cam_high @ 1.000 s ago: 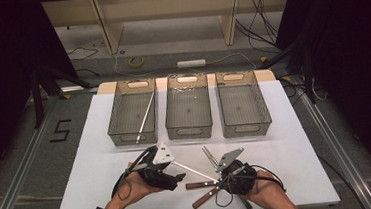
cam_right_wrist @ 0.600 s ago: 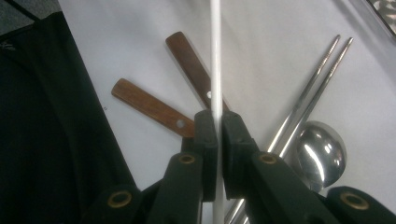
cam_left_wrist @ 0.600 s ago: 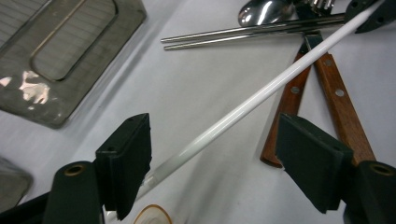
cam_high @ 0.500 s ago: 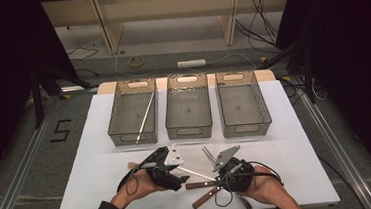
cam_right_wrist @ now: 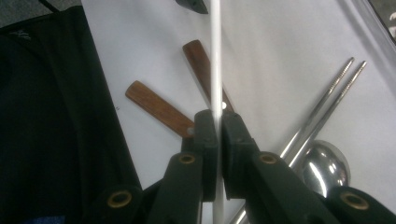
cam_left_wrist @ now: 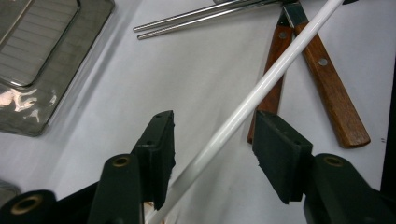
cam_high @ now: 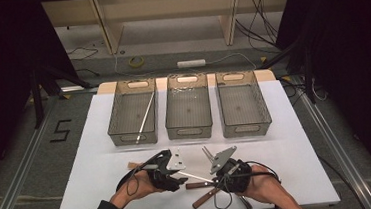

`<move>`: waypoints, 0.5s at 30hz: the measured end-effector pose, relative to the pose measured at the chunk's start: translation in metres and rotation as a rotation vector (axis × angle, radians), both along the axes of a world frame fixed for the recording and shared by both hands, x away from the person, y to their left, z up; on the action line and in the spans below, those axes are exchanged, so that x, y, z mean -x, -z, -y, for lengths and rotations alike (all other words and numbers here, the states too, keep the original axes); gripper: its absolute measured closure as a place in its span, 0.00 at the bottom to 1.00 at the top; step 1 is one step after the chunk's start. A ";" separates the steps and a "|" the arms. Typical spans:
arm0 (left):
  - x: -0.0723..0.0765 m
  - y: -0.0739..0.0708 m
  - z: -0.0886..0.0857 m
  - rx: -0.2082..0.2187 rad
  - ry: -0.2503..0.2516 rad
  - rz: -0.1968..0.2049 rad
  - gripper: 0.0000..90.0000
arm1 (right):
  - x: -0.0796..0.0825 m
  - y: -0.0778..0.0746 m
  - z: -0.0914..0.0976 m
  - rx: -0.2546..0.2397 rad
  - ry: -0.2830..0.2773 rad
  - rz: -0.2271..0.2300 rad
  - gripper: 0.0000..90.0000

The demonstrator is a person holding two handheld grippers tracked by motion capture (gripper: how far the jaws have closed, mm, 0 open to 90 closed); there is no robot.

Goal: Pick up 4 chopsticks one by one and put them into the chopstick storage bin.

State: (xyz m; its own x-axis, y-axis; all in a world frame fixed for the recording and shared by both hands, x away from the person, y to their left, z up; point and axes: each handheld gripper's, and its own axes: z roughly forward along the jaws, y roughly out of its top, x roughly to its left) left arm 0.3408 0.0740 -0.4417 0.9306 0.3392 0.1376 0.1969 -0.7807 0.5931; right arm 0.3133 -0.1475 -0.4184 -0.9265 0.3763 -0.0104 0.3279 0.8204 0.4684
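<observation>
The right gripper (cam_right_wrist: 217, 135) squeezes a long thin white stick (cam_right_wrist: 216, 60) tight between its black jaws. The left gripper (cam_left_wrist: 212, 149) has just been closing; the white stick (cam_left_wrist: 261, 88) runs between its jaws, but they do not press it. Under the stick lie two brown wooden handles (cam_left_wrist: 327, 79) and two shiny metal chopsticks (cam_left_wrist: 205, 16) on the white table (cam_high: 101, 141).

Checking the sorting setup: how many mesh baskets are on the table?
3, in a row across the far half of the table: left basket holding a white stick, middle basket, right basket. None appears hidden.
</observation>
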 end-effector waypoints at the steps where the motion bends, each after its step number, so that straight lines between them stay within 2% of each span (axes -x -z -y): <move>1: 0.000 0.000 0.000 -0.002 0.005 -0.003 0.54 | 0.000 0.000 0.000 0.000 0.000 0.000 0.97; 8: 0.003 -0.001 0.000 -0.028 0.052 -0.002 0.65 | 0.002 -0.001 -0.002 0.000 -0.031 0.003 0.97; 15: 0.005 -0.005 -0.001 -0.042 0.092 -0.021 0.75 | 0.002 -0.001 -0.001 -0.006 -0.060 0.002 0.97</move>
